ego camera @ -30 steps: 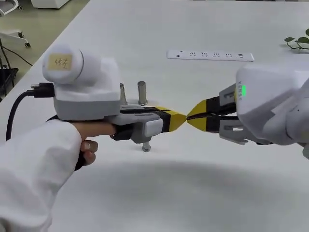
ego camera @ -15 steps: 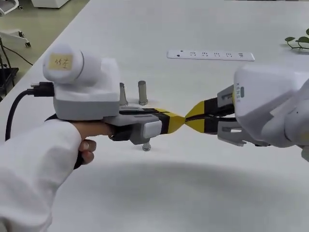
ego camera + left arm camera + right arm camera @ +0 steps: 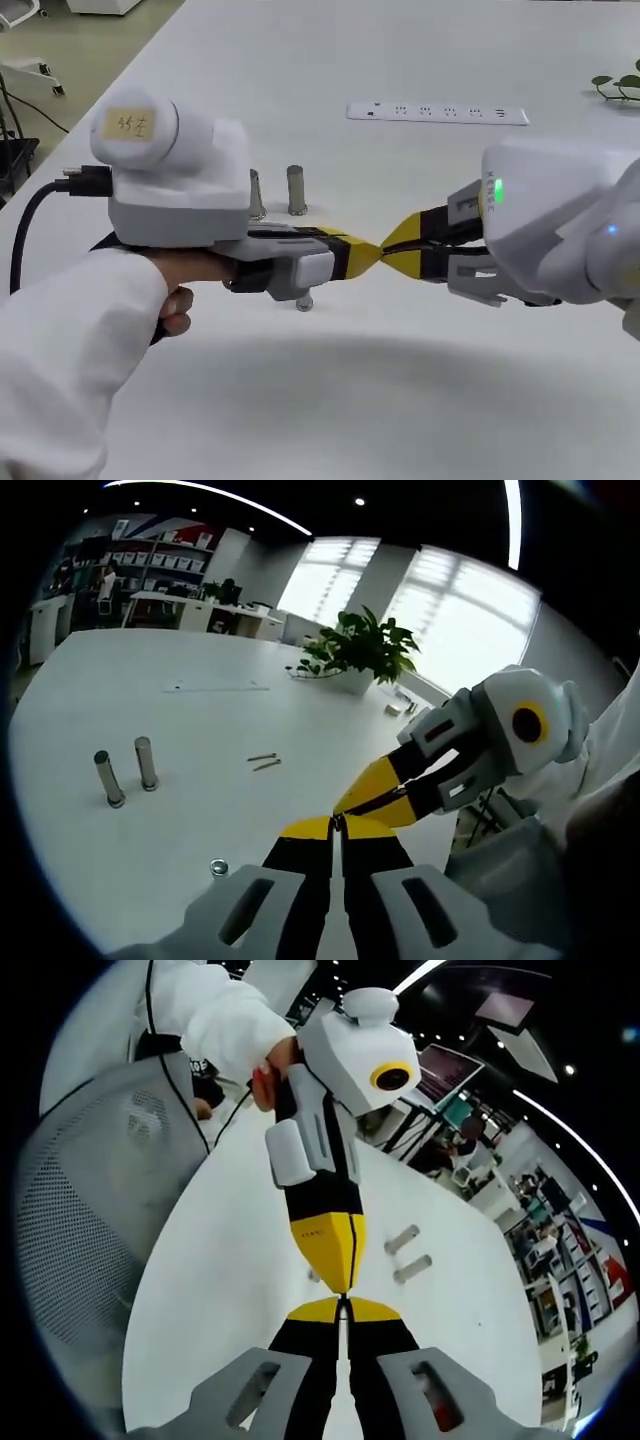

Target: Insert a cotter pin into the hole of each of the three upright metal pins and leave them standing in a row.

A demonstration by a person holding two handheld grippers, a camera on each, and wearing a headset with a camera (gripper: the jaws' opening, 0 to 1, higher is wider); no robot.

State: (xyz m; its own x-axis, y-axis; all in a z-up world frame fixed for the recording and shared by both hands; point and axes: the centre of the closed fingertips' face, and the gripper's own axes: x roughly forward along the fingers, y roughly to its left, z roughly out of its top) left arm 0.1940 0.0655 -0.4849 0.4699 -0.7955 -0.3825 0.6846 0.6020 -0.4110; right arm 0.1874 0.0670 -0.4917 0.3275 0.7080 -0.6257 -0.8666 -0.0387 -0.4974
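A white-sleeved hand [image 3: 172,305] holds the left gripper [image 3: 368,254] level, pointing right. The right gripper [image 3: 400,247] points left, tip to tip above the table [image 3: 400,400]. Both jaw pairs are pressed together; perhaps something thin is nipped. A third pin [image 3: 304,302] sits beneath the left gripper. Beyond, two metal pins [image 3: 296,190] stand upright, side by side. The left gripper view adds two cotter pins [image 3: 265,762] lying flat.

Table [image 3: 330,400] white. On table: grey pins [image 3: 296,190], white power strip [image 3: 437,113]. Above table: left gripper [image 3: 372,252], right gripper [image 3: 392,250], white bodies, yellow-and-black tips. Sleeve [image 3: 70,360] white.
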